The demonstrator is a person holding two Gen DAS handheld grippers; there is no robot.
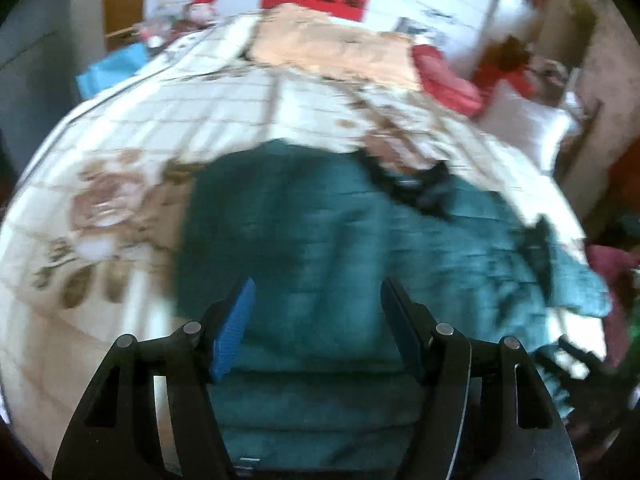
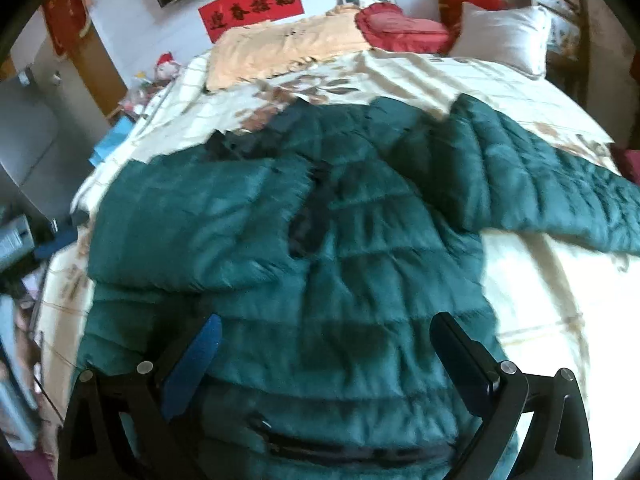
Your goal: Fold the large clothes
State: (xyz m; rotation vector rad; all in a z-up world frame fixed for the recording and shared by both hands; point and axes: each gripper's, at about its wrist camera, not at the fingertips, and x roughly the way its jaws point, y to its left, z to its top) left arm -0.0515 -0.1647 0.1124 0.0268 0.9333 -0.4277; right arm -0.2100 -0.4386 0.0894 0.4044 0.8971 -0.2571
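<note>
A dark green quilted jacket [image 2: 340, 240] lies spread on a bed with a cream floral sheet [image 2: 540, 280]. One sleeve [image 2: 192, 220] is folded across its chest. The other sleeve [image 2: 540, 184] stretches out to the right. A black collar [image 2: 256, 136] lies at the far end. My right gripper [image 2: 326, 318] hovers open over the jacket's lower body, nothing between its fingers. In the blurred left wrist view the jacket [image 1: 320, 220] fills the middle. My left gripper [image 1: 318, 284] stands open above it and holds nothing.
An orange blanket [image 2: 288, 48], a red heart-shaped cushion [image 2: 400, 28] and a white pillow [image 2: 504, 36] lie at the head of the bed. A red banner [image 2: 252, 4] hangs on the wall. Clutter and a blue box [image 1: 112, 68] stand beside the bed's left edge.
</note>
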